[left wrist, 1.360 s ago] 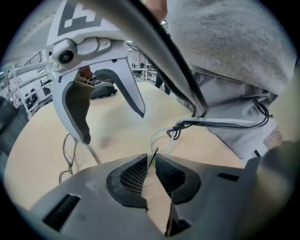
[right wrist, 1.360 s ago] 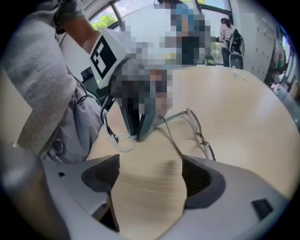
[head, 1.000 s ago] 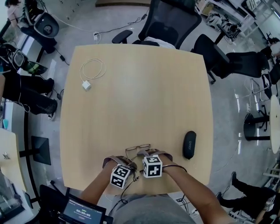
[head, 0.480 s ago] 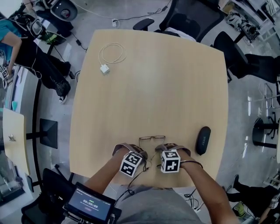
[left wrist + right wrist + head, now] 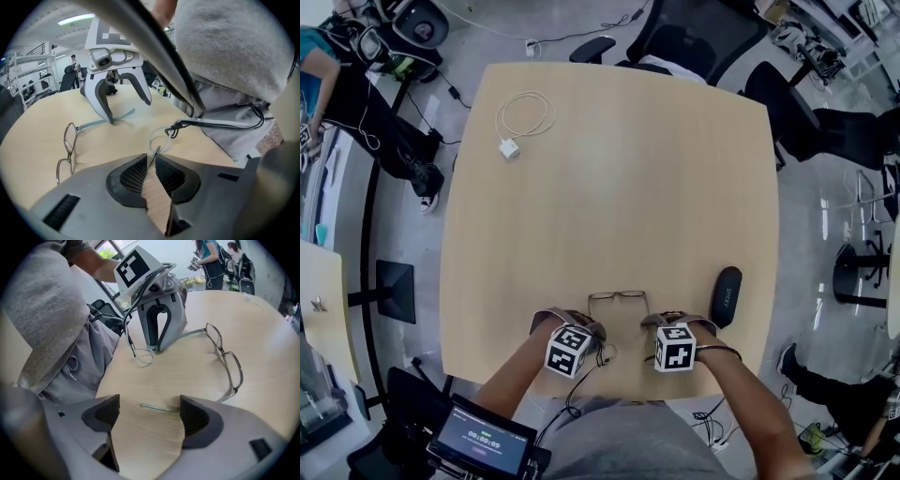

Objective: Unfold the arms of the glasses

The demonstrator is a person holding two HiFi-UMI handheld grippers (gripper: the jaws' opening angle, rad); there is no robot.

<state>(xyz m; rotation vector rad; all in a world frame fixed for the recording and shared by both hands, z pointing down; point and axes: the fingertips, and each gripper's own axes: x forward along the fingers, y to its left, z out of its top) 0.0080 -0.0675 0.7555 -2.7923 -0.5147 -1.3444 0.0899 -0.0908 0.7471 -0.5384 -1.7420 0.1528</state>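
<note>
Thin metal-framed glasses (image 5: 617, 298) lie on the tan table (image 5: 619, 169) near its front edge, lenses away from me. In the left gripper view the frame (image 5: 67, 151) sits to the left, and my left gripper (image 5: 151, 161) is shut on the thin end of one arm. The right gripper view shows that gripper (image 5: 156, 348) pinching the arm, which runs back to the frame (image 5: 225, 357). My right gripper (image 5: 149, 411) is open, and the other arm's tip (image 5: 159, 408) lies on the table between its jaws. Its fingers (image 5: 107, 105) straddle that arm.
A black glasses case (image 5: 727, 295) lies right of my right hand. A white charger with a coiled cable (image 5: 520, 122) sits at the far left of the table. Black office chairs (image 5: 694, 37) stand beyond the far edge. My grey shirt hangs close behind both grippers.
My right gripper has slid to the right, away from the left one, so the gap between the two marker cubes has widened. The left gripper has stayed by the glasses.
</note>
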